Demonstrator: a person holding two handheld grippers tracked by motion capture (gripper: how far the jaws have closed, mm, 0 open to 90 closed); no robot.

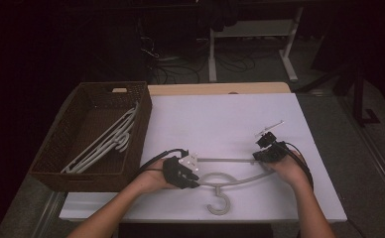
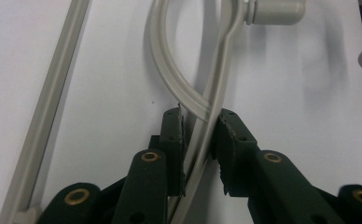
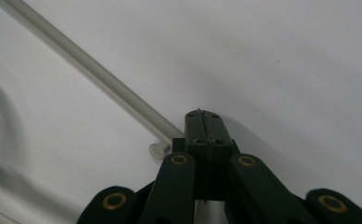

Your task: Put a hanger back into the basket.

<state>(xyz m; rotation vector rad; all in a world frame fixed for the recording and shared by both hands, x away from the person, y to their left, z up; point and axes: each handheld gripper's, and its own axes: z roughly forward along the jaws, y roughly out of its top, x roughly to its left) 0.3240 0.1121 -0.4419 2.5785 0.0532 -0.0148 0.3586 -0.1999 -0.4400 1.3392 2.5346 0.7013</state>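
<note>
A grey plastic hanger (image 1: 230, 179) lies flat on the white table cover, its hook (image 1: 219, 204) toward the front edge. My left gripper (image 1: 197, 181) is shut on the hanger's curved shoulder arm (image 2: 202, 116), which runs between the two pads (image 2: 175, 135). My right gripper (image 1: 259, 157) sits at the hanger's right end with its jaws pressed together (image 3: 202, 116) and nothing seen between them. The end of the hanger's straight bar (image 3: 123, 95) lies just beside its left jaw.
A brown wicker basket (image 1: 56, 131) stands at the left edge of the table and holds several grey hangers (image 1: 106, 141). The white cover (image 1: 220, 114) stretches behind the hanger. Beyond the table are dark floor, cables and desk legs.
</note>
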